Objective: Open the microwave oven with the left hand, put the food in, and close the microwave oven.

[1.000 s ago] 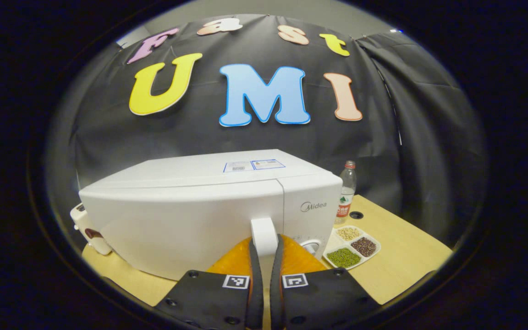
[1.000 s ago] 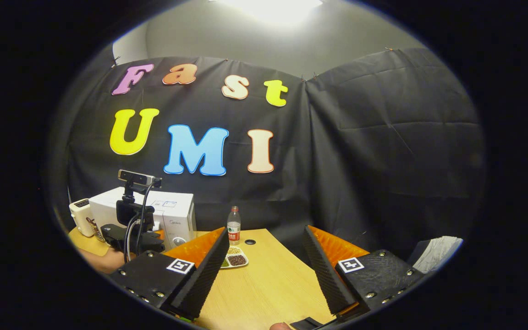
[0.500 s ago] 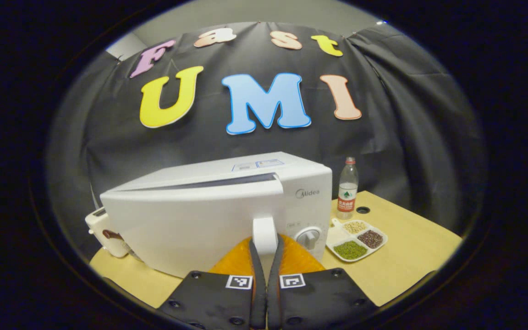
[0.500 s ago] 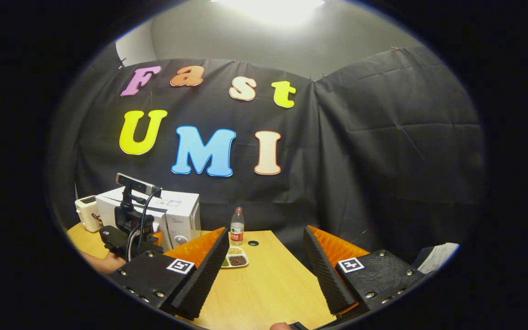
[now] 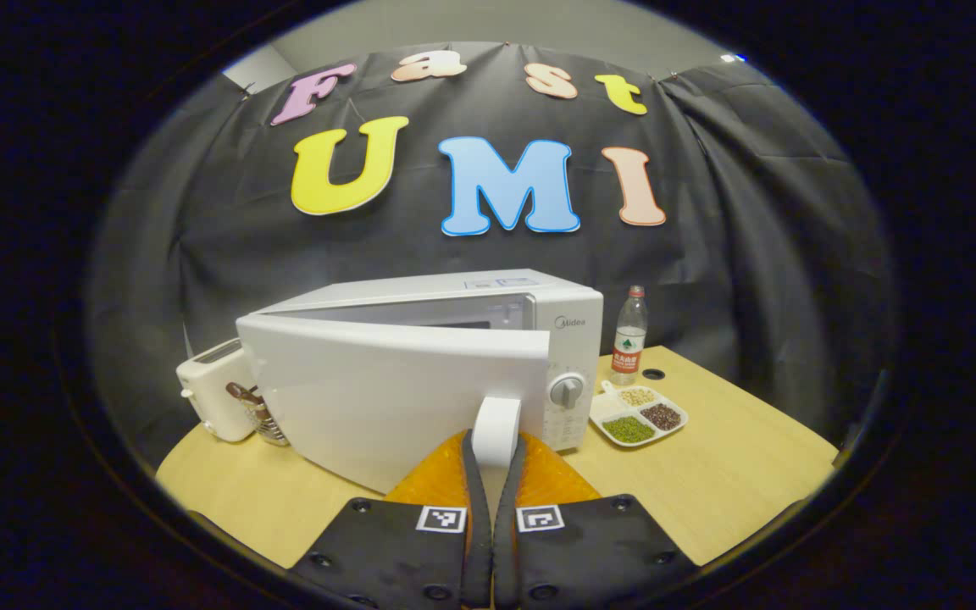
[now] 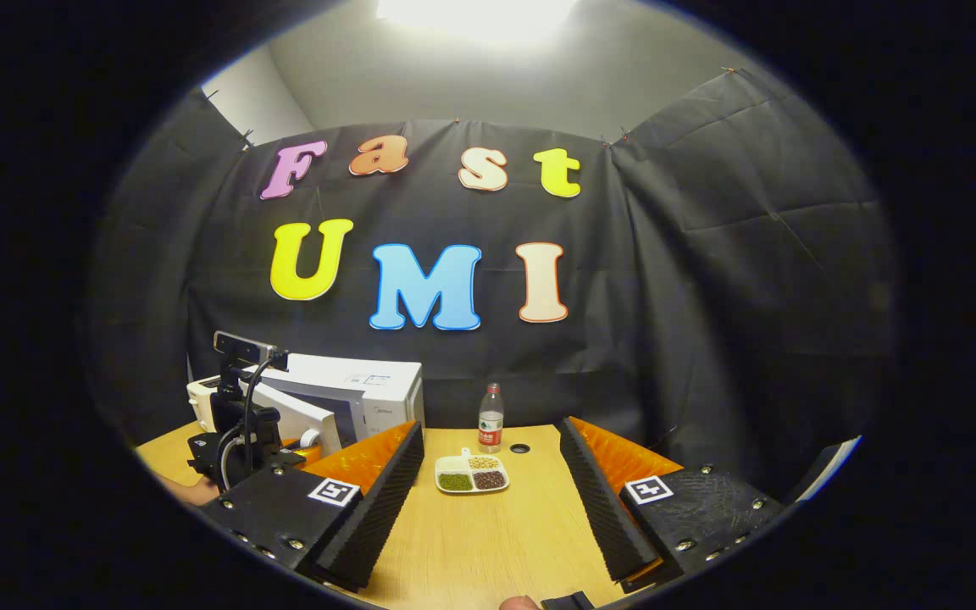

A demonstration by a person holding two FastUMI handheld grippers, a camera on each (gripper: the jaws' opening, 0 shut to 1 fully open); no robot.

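Observation:
The white microwave oven (image 5: 564, 305) stands on the wooden table (image 5: 734, 474), its door (image 5: 369, 381) swung partly open toward me. My left gripper (image 5: 492, 449) is shut on the door's white handle (image 5: 496, 428). A white divided dish of beans and grains (image 5: 639, 415) lies right of the oven. In the right gripper view the oven (image 6: 369, 390) and the dish (image 6: 472, 474) sit ahead, and the left gripper (image 6: 238, 424) shows far left at the door. My right gripper (image 6: 492, 508) hangs open over the table, holding nothing.
A plastic water bottle (image 5: 629, 332) stands behind the dish beside a round hole in the table (image 5: 653, 374). A white toaster (image 5: 217, 390) sits left of the oven. The table's right part (image 6: 505, 542) is bare wood.
The oven door has swung out from nearly closed to partly open, pulled by my left gripper. The right gripper's view has turned toward the dish.

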